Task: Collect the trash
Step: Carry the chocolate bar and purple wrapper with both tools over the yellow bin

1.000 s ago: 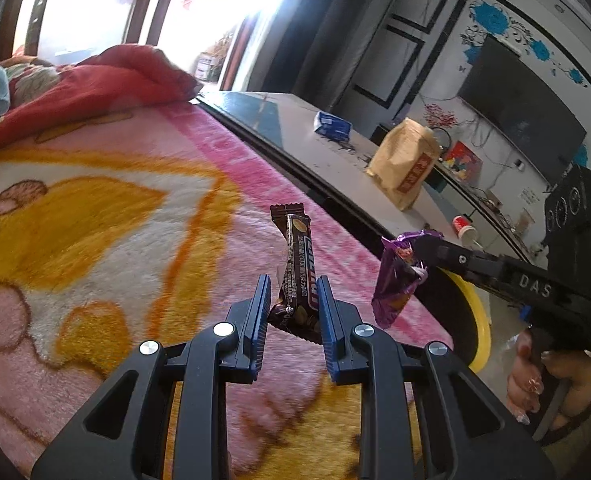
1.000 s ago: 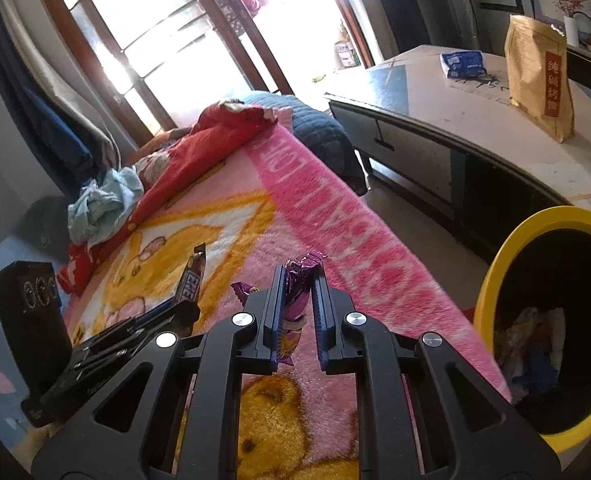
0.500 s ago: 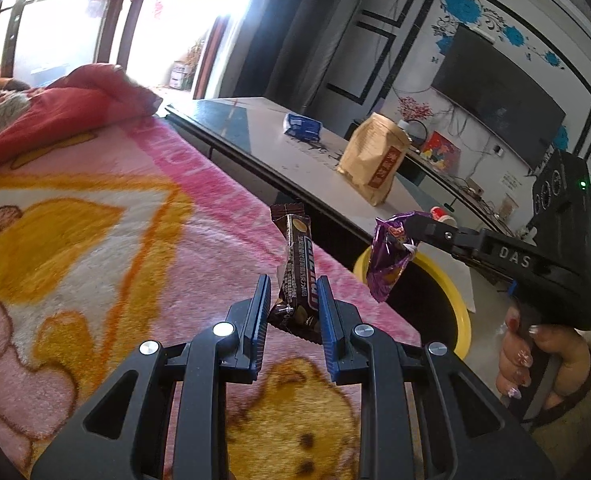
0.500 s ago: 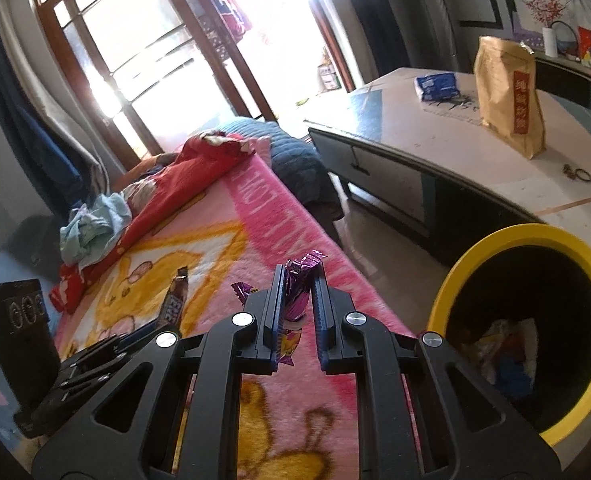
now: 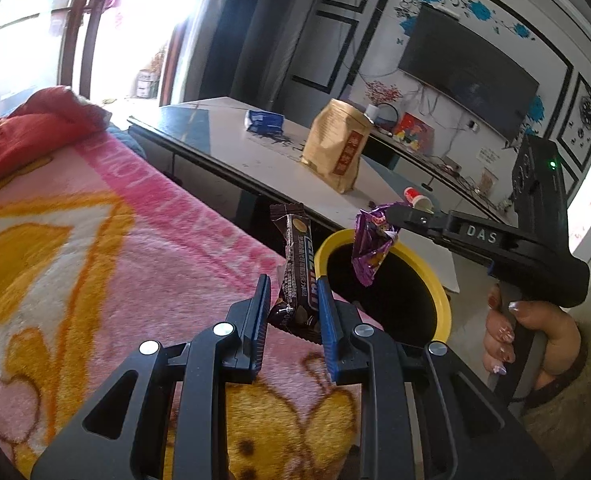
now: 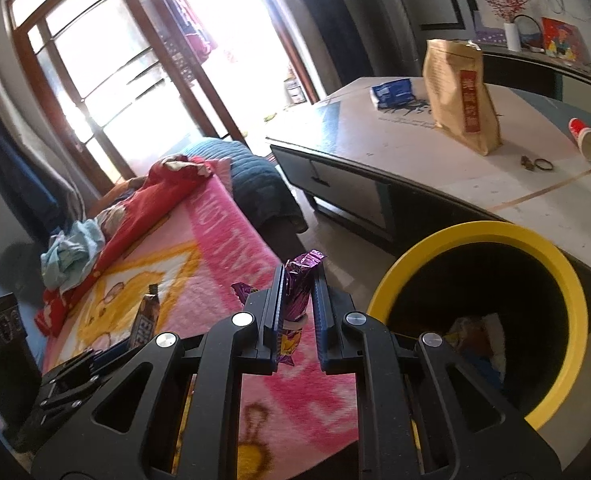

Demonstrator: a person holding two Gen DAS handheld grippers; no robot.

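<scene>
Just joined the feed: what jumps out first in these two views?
Each hand-held gripper is shut on trash: the left hand-held gripper holds a brown snack bar wrapper, the right hand-held gripper a purple wrapper. Beside the pink blanket gapes a yellow-rimmed bin, trash already inside.

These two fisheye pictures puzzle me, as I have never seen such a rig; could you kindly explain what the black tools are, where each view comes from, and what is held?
There is no robot here: a person carries a hand-held two-finger gripper in each hand, and a camera on each looks forward along its fingers. The left wrist view shows the left gripper, jaws closed on a brown snack bar wrapper. Beside it is the right gripper, gripped by the person's hand. The right wrist view shows that same gripper from behind, jaws closed on a purple wrapper. Below lies a pink blanket. A yellow-rimmed bin with some trash inside stands beside it. On the low table stand a brown paper bag, a blue packet and a tipped red cup.
</scene>
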